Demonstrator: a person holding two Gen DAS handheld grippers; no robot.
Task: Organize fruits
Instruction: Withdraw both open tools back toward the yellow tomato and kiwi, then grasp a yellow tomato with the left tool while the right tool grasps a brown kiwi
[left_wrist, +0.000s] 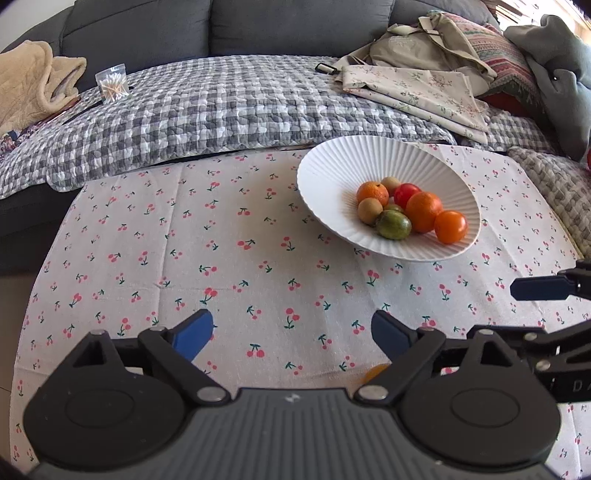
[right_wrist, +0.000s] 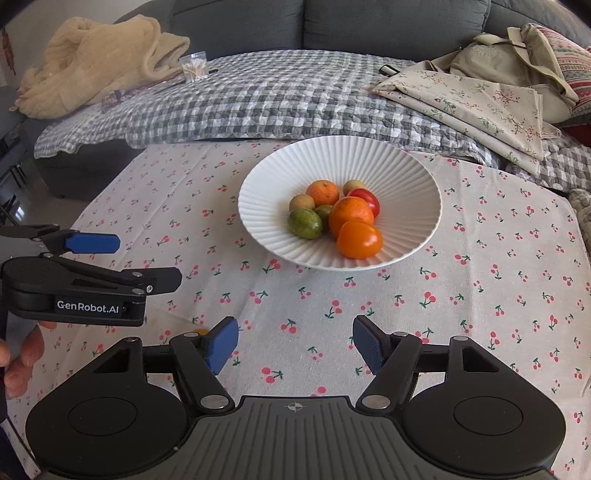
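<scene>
A white ribbed bowl (left_wrist: 328, 173) (right_wrist: 280, 173) stands on the cherry-print cloth and holds several fruits: oranges (left_wrist: 423, 211) (right_wrist: 351, 214), an orange tomato (left_wrist: 450, 226) (right_wrist: 359, 239), a red tomato (left_wrist: 406, 194) (right_wrist: 367, 199), a green fruit (left_wrist: 393, 225) (right_wrist: 305, 223) and small brown ones (left_wrist: 369, 210). A small orange fruit (left_wrist: 375, 371) (right_wrist: 201, 331) lies on the cloth, mostly hidden behind the gripper fingers. My left gripper (left_wrist: 291, 334) is open and empty. My right gripper (right_wrist: 293, 345) is open and empty.
The table's cherry cloth (left_wrist: 229, 258) (right_wrist: 480, 295) meets a grey sofa with a checked quilt (left_wrist: 221, 107) (right_wrist: 277, 96). A beige blanket (right_wrist: 92, 59), a cotton swab packet (left_wrist: 112, 82), folded floral cloth (left_wrist: 417, 92) and a bag (right_wrist: 517, 62) lie on it.
</scene>
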